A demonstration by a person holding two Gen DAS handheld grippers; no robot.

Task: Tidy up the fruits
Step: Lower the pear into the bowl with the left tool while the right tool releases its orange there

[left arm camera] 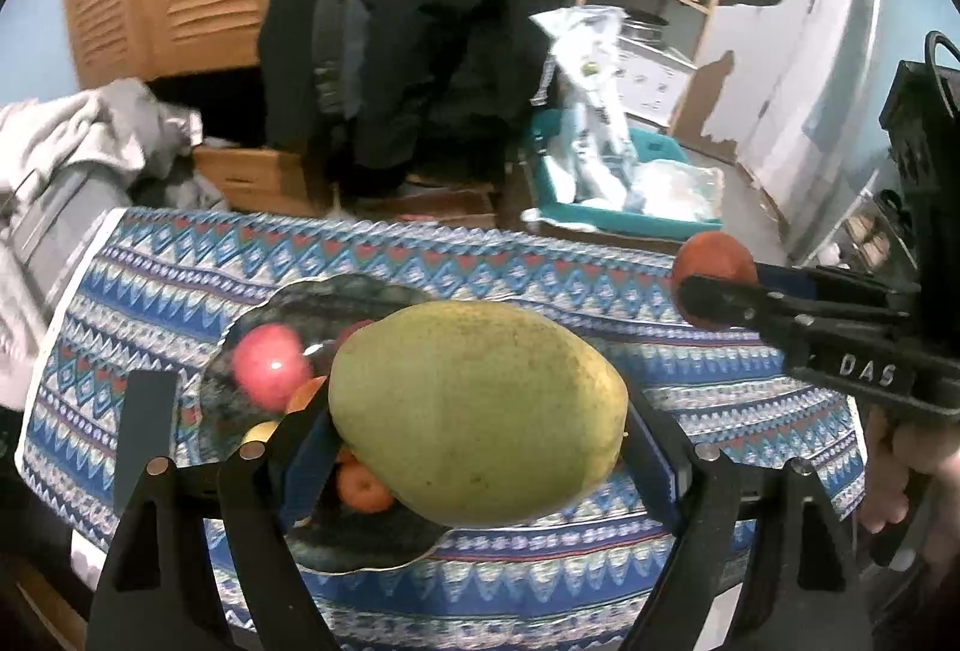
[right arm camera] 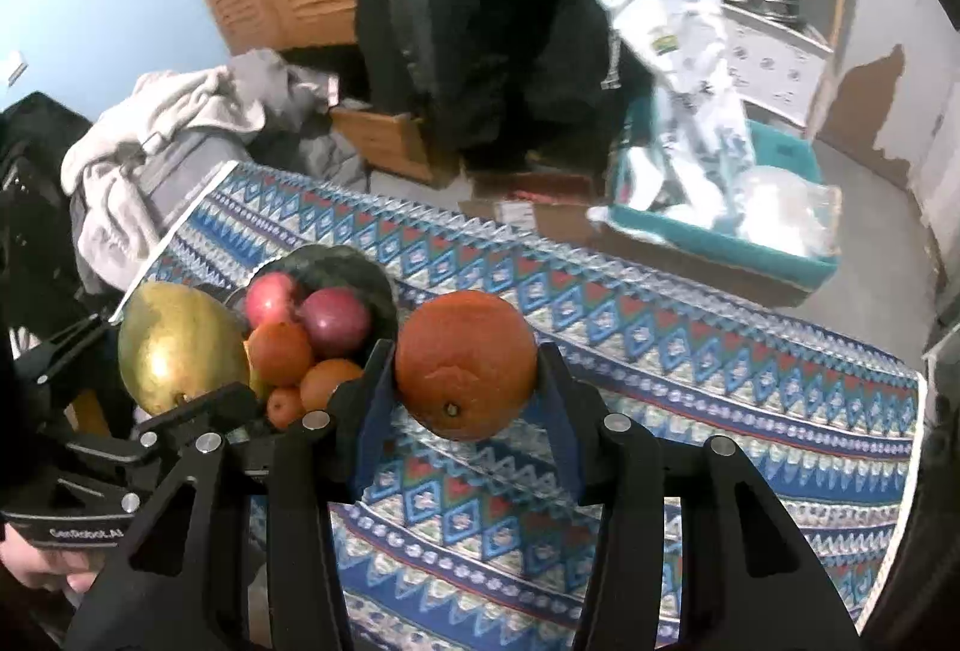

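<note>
Left wrist: mango [left arm camera: 474, 411] in left tool [left arm camera: 474, 447]

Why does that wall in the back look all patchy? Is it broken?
Yes, it looks damaged. On the wall behind the teal bin, paint has peeled off in jagged patches, showing brown underneath. On the table, nothing looks spilled: the fruit sits in the dark bowl or in the grippers.

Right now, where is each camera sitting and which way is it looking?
Left wrist: on the left gripper, angled down at the mango in its jaws, over the bowl; the right gripper and a hand show.
Right wrist: on the right gripper, angled down at the orange in its jaws; the left gripper shows.
Shared: mango, orange, bowl, patterned cloth.
</note>
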